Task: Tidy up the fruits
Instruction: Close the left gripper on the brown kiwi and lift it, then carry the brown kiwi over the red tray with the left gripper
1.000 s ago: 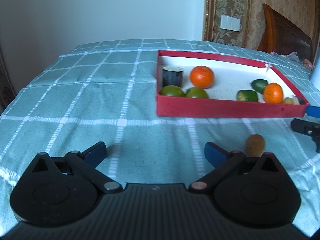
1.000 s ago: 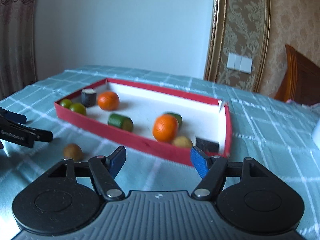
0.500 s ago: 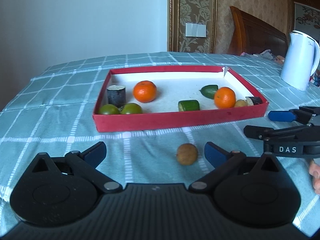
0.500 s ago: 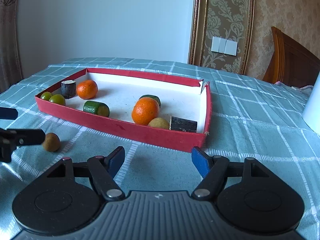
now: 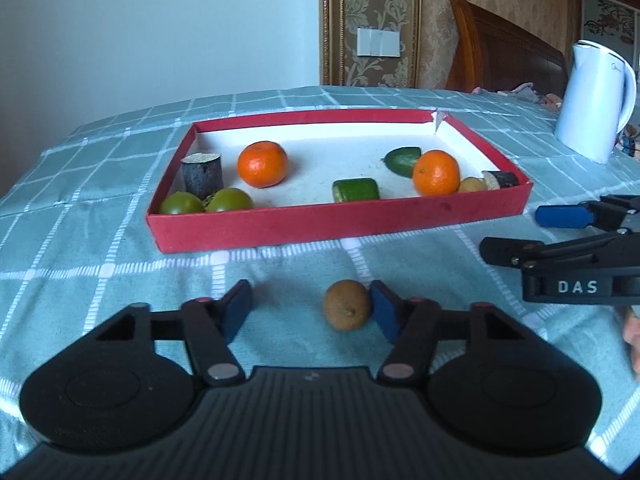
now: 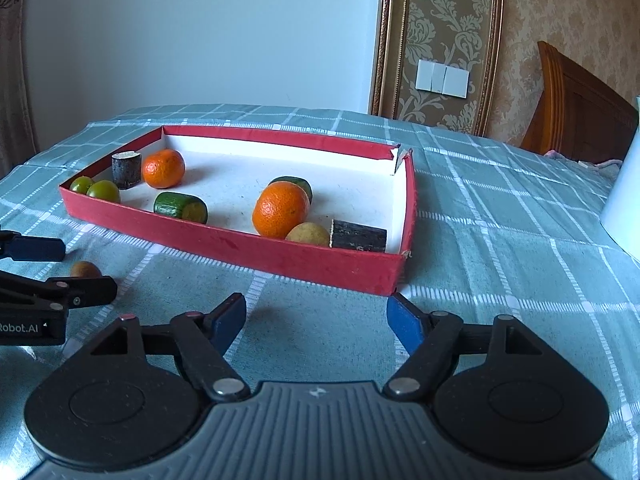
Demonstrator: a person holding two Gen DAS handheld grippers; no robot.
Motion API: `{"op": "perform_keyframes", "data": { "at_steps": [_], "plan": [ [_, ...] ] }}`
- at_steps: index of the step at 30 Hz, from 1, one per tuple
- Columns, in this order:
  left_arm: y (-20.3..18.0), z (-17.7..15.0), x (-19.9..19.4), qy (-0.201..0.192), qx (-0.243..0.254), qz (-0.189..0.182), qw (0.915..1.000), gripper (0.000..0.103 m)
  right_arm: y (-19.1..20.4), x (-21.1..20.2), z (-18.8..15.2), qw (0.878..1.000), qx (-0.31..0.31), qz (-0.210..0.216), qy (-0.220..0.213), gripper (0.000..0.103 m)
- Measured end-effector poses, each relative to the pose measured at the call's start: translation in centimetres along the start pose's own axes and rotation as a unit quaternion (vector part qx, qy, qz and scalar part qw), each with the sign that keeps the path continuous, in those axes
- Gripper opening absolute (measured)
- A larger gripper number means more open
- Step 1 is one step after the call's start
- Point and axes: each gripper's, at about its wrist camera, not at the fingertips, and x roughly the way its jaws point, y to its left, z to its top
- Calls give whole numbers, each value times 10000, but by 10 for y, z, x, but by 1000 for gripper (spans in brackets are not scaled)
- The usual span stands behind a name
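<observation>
A brown kiwi (image 5: 347, 309) lies on the green checked cloth in front of the red tray (image 5: 340, 222). My left gripper (image 5: 312, 311) is open around it, the kiwi next to the right finger (image 5: 385, 314). In the tray lie two oranges (image 5: 262, 163), two green fruits (image 5: 208, 203), green cucumber pieces (image 5: 356, 189), dark cylinders and a small yellow fruit. My right gripper (image 6: 316, 322) is open and empty, low in front of the tray's (image 6: 280, 254) near right corner. The kiwi (image 6: 85, 269) shows at the left of the right wrist view, partly hidden behind the left gripper.
A white kettle (image 5: 592, 100) stands on the cloth right of the tray. A wooden headboard (image 5: 508, 52) and a papered wall lie behind the table. The right gripper's body (image 5: 576, 256) reaches in from the right of the left wrist view.
My left gripper has moved forward and right, so the kiwi now sits between its fingers. My right gripper has moved closer to the tray's near right corner.
</observation>
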Motion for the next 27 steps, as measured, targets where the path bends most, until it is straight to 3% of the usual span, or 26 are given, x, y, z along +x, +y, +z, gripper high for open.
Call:
{"op": "perform_keyframes", "data": {
  "at_steps": [3, 7, 16, 27],
  "plan": [
    [-2, 2, 1, -13, 5, -40, 10000, 37, 0, 1, 0, 10000, 17, 8, 46, 78],
    [-5, 3, 0, -14, 11, -79, 10000, 23, -1, 2, 0, 10000, 59, 11, 78, 77],
    [-10, 14, -5, -179, 81, 63, 9998, 22, -2, 2, 1, 9999, 64, 0, 88, 79],
    [-4, 54, 0, -547, 167, 239, 9981, 23, -3, 3, 0, 9999, 119, -2, 114, 82]
  ]
}}
